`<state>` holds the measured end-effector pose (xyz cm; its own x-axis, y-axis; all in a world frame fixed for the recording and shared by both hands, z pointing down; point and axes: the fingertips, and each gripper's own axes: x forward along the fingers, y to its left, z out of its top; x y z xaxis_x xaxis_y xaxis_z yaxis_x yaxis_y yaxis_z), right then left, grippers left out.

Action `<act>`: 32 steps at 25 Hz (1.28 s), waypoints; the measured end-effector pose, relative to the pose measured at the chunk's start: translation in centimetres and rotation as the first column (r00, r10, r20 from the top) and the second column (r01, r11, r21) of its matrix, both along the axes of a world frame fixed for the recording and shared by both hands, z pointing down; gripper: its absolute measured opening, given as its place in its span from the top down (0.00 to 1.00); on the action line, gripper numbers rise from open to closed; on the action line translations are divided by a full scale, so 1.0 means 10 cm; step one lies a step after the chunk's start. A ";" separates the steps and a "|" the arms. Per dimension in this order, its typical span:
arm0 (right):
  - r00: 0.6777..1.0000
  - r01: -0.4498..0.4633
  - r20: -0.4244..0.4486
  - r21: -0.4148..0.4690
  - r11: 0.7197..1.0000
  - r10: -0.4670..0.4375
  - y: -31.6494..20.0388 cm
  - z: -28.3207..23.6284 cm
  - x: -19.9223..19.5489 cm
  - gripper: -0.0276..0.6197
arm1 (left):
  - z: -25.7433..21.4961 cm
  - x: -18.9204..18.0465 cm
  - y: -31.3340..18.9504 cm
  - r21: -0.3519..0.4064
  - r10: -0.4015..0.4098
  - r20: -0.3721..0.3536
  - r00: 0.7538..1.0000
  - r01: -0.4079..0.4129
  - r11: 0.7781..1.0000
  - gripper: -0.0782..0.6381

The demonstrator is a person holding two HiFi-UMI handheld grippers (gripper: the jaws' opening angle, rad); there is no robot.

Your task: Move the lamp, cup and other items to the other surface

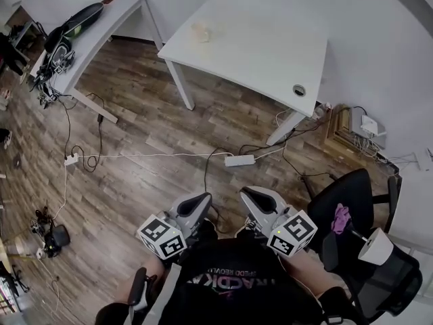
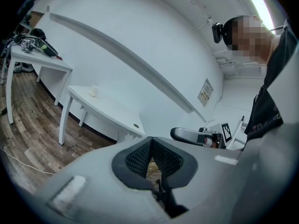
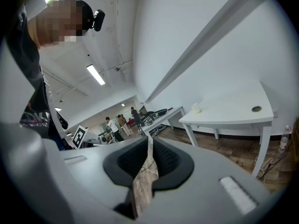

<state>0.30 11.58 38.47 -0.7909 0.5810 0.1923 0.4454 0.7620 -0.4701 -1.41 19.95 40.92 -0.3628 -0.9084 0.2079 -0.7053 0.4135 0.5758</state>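
Note:
A small pale cup [image 1: 200, 32] stands alone on the white table [image 1: 257, 53] across the wooden floor; it also shows as a cup [image 2: 94, 91] in the left gripper view and as a cup [image 3: 196, 108] in the right gripper view. A white cone-shaped lamp shade [image 1: 374, 246] and a pink item [image 1: 342, 217] rest on the black chair [image 1: 352, 195] at my right. Both grippers are held close to my body, far from all of these. My left gripper [image 1: 201, 200] [image 2: 151, 141] has its jaws together and holds nothing. My right gripper [image 1: 252, 193] [image 3: 149, 141] shows a narrow slit, nothing in it.
A second white table [image 1: 101, 26] at the far left carries dark bags and gear. Cables and a power strip [image 1: 239, 160] lie across the floor between me and the tables. Several people [image 3: 112, 125] stand far off in the right gripper view.

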 end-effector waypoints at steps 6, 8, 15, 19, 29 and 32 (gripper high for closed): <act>0.999 -0.036 0.019 0.026 0.999 0.036 0.41 -0.06 -0.28 0.89 | 0.02 -0.28 0.35 0.030 0.015 0.009 1.000 -0.015 0.999 0.89; 0.999 -0.046 0.020 0.034 0.998 0.045 0.53 -0.05 -0.39 0.89 | 0.02 -0.39 0.49 0.038 0.019 0.009 1.000 -0.020 0.999 0.89; 0.994 -0.091 0.062 0.034 0.995 0.089 0.94 -0.09 -0.80 0.89 | 0.01 -0.69 1.04 0.024 0.027 0.034 0.999 -0.028 0.999 0.89; 0.991 -0.102 0.090 0.040 0.994 0.098 1.12 -0.14 -0.98 0.88 | -0.03 -0.84 1.32 0.017 0.003 0.040 0.999 -0.004 1.000 0.89; 0.988 -0.115 0.107 0.079 0.990 0.106 0.98 -0.23 -1.42 0.88 | -0.14 -1.07 1.59 0.023 -0.076 0.060 0.995 0.075 0.997 0.89; 0.989 -0.098 0.116 0.092 0.991 0.087 0.90 -0.24 -1.66 0.88 | -0.16 -1.18 1.69 0.018 -0.136 0.065 0.989 0.135 0.991 0.89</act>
